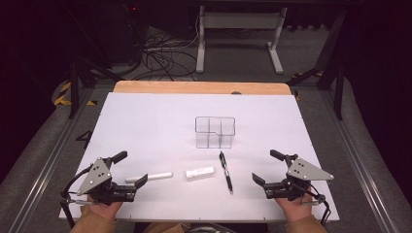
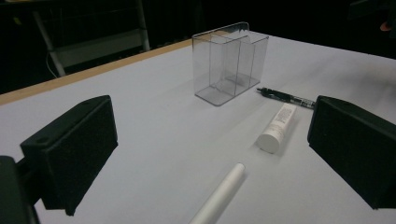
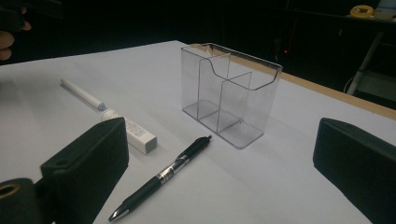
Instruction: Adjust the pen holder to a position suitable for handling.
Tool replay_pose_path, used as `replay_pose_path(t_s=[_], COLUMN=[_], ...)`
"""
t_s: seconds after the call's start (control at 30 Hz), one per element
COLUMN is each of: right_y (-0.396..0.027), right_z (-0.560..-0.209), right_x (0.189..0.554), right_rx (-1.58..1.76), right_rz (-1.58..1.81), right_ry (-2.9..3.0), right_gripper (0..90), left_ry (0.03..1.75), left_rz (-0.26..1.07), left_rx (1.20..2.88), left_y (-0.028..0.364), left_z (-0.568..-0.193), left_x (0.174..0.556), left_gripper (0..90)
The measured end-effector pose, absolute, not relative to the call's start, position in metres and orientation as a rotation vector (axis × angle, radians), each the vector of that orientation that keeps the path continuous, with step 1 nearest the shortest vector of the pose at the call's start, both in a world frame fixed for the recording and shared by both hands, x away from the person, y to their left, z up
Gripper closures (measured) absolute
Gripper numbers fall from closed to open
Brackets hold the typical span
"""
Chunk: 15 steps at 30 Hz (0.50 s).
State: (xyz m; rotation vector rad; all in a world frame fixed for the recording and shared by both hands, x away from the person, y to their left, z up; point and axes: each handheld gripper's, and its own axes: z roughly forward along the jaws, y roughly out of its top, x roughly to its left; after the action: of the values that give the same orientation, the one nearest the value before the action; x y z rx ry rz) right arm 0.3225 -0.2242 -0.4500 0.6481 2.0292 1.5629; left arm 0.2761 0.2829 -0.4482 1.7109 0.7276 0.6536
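A clear plastic organiser (image 1: 215,131) with three compartments stands upright mid-table; it also shows in the left gripper view (image 2: 230,62) and the right gripper view (image 3: 230,93). In front of it lie a white stick-like marker (image 1: 149,176) (image 2: 219,196) (image 3: 83,95), a white tube (image 1: 199,173) (image 2: 277,128) (image 3: 132,132) and a black pen (image 1: 225,172) (image 2: 285,97) (image 3: 163,178). My left gripper (image 1: 130,168) (image 2: 210,154) rests open at the front left, just left of the marker. My right gripper (image 1: 265,166) (image 3: 219,172) rests open at the front right, right of the pen. Nothing is between either pair of jaws.
The white table top (image 1: 145,126) has a wooden strip (image 1: 201,88) along its far edge. Behind it stand a white table frame (image 1: 240,34) and loose cables (image 1: 160,58) on the floor. Metal rails (image 1: 53,155) run along both sides.
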Motion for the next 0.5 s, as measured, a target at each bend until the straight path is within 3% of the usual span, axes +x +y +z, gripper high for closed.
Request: replay_pose_path(t_s=[0.5], right_y=[-0.2258], right_z=[-0.4482], right_x=[0.3227], right_rx=[0.674], right_rz=[1.574], right_ry=[2.023], right_gripper=[1.2], left_ry=[0.724], left_rz=[0.660], left_rx=[1.722], left_y=[0.2816], left_z=[-0.4473], left_x=[0.2759], left_gripper=[2.4])
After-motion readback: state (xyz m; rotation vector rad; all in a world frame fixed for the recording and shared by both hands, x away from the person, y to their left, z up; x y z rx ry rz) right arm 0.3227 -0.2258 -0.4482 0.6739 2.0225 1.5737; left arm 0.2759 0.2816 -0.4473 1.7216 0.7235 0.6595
